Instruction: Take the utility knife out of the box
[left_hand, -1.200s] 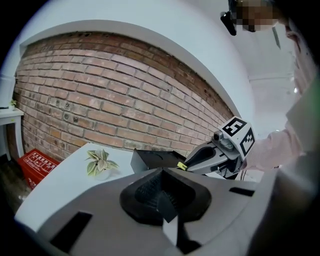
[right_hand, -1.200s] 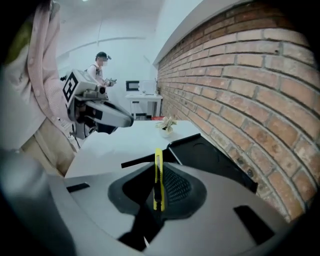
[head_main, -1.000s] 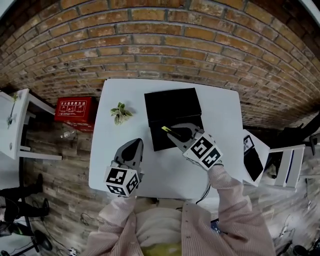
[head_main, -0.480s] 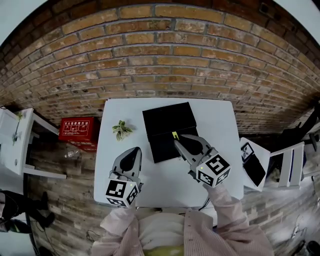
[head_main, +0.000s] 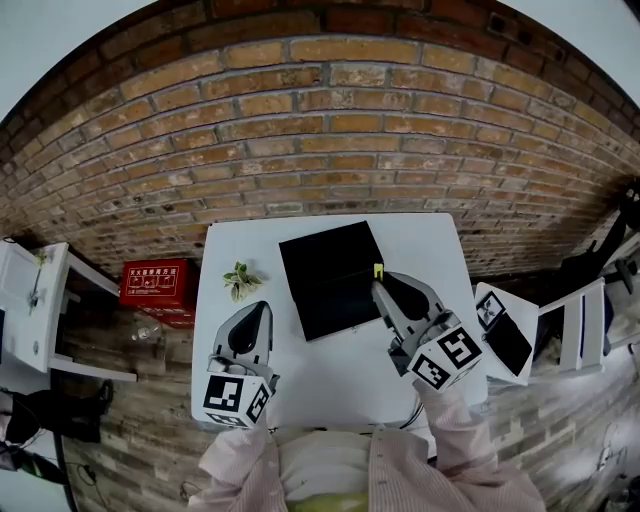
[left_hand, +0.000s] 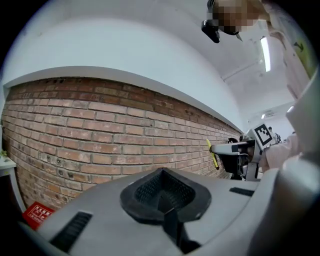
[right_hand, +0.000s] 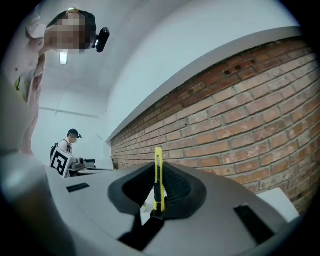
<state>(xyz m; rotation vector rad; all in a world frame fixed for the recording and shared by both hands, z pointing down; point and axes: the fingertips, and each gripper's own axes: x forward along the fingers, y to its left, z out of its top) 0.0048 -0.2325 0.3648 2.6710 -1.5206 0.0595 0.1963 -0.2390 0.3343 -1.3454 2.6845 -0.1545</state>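
Head view looks steeply down over the table (head_main: 330, 370); both gripper views look level, sharing the brick wall (left_hand: 100, 125)

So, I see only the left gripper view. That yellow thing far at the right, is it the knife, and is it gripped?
Observer: Yes. The right gripper view shows the yellow utility knife upright, clamped between the jaws of the right gripper.
Operator: Is it out of the box?
Observer: In the head view the gripper holds it at the right edge of the black box; it is not lying inside.
Operator: What is under my gripper?
Observer: The left gripper is over the white table, left of the box.
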